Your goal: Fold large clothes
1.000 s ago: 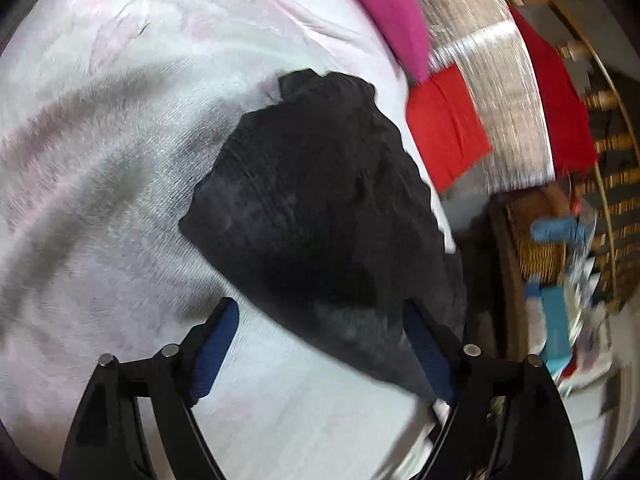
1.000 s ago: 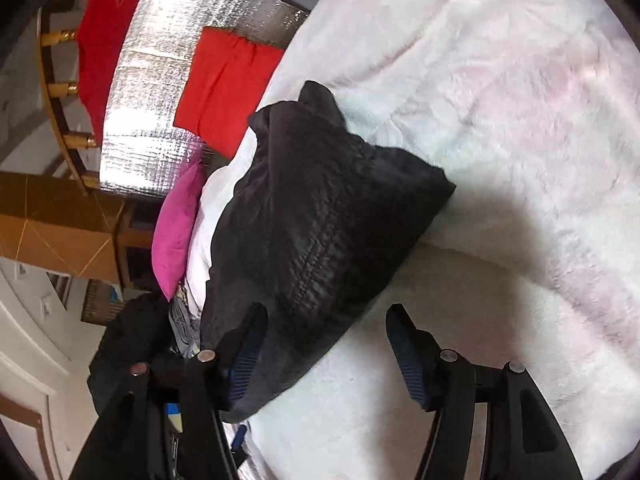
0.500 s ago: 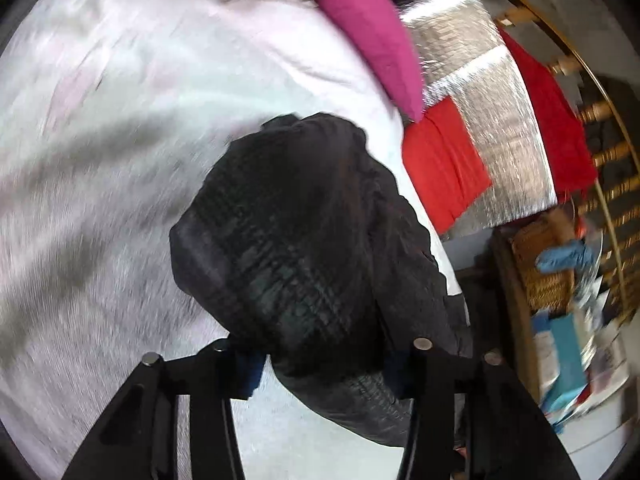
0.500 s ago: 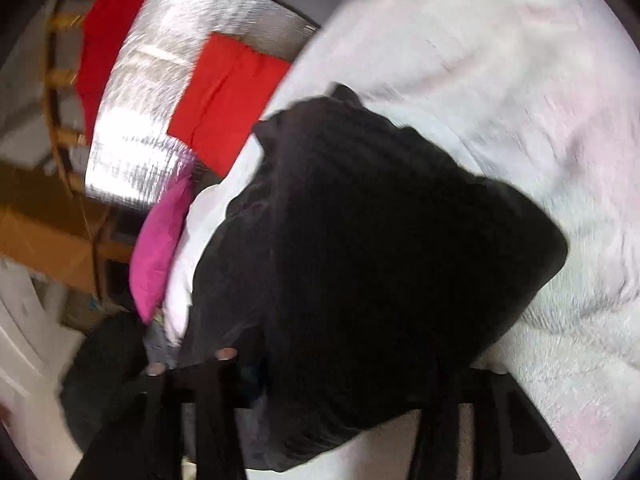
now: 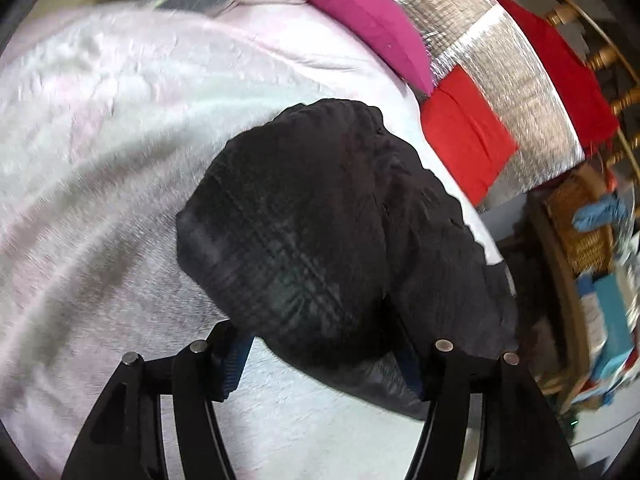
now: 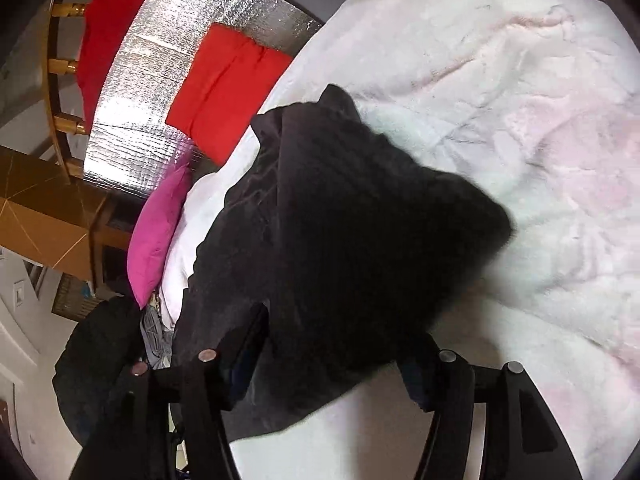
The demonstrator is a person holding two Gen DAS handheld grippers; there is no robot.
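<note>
A black garment (image 5: 320, 232) lies bunched on a pale pink fluffy blanket (image 5: 100, 140). In the left wrist view my left gripper (image 5: 324, 352) has the garment's near edge between its blue-padded fingers and holds it lifted in a hump. In the right wrist view my right gripper (image 6: 336, 364) has the same black garment (image 6: 360, 240) between its fingers, raised into a peak over the blanket (image 6: 540, 120). The fingertips of both grippers are hidden under the fabric.
A magenta pillow (image 5: 360, 20), a silver foil mat (image 5: 500, 60) and red cloths (image 5: 464, 136) lie at the bed's far edge. A wooden chair (image 5: 612, 52), a basket and clutter (image 5: 592, 240) stand beyond. Dark clothing (image 6: 100, 360) lies at the left in the right wrist view.
Both grippers went from open beside the flat garment to closed on its edge. They have lifted the fabric, which now bulges up between the fingers.
</note>
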